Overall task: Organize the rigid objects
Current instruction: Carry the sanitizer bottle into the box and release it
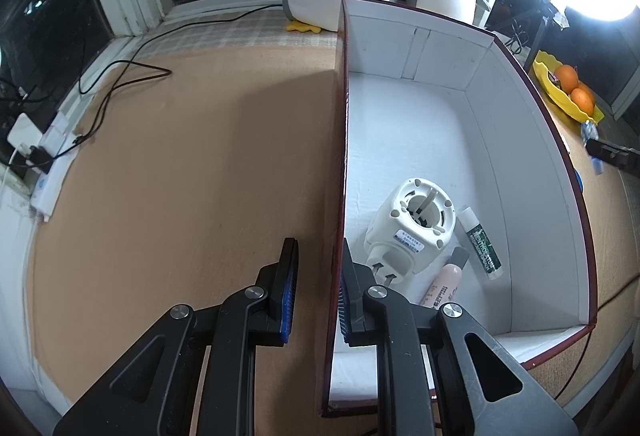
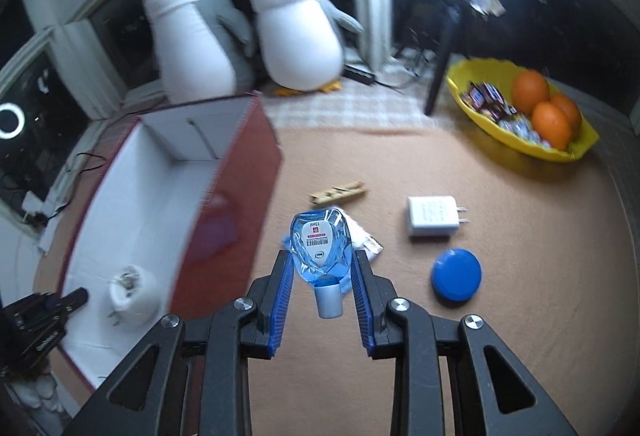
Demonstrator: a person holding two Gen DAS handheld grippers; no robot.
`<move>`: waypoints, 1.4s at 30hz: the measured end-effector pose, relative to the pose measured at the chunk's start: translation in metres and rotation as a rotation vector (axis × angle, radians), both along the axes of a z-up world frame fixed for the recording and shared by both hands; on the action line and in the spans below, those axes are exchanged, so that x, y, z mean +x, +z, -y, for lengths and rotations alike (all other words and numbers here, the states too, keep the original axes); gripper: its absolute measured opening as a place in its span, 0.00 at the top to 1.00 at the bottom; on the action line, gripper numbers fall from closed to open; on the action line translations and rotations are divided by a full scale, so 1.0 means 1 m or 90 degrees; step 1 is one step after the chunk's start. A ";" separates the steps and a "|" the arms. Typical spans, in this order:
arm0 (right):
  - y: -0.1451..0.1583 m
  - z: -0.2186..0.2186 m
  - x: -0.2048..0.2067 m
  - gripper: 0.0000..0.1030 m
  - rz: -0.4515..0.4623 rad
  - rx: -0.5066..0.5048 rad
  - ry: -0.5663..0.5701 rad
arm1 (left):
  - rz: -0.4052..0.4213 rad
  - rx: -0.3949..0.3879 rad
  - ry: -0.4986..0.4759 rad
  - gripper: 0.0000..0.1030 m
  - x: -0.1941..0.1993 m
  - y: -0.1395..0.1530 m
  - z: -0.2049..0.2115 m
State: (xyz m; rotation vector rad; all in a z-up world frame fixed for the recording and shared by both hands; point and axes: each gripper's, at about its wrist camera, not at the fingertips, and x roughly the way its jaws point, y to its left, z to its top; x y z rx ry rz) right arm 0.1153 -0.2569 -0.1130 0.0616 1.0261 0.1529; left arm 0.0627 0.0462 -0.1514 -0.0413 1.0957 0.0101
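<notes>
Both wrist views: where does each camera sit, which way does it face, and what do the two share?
Left wrist: on the left gripper, looking steeply down its fingers astride the red box wall; only the gripper shows.
Right wrist: on the right gripper, looking down at the eye-drop bottle it clamps; only the gripper shows.
Shared: the box, plug-in device, penguin plushies, yellow fruit tray.

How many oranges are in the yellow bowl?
3 in the yellow bowl: one orange at the back, one in front, one partly hidden behind it. More could be hidden.
</notes>
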 end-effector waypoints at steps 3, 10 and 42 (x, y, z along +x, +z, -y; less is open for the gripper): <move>0.013 -0.020 -0.006 0.74 0.019 0.006 0.039 | 0.002 -0.001 0.010 0.84 -0.004 0.001 -0.002; 0.028 -0.061 -0.018 0.74 0.038 0.022 0.128 | 0.002 -0.002 0.026 0.84 -0.010 0.000 -0.002; 0.016 -0.125 -0.042 0.63 0.024 0.012 0.284 | 0.006 0.005 0.049 0.93 -0.018 -0.003 0.003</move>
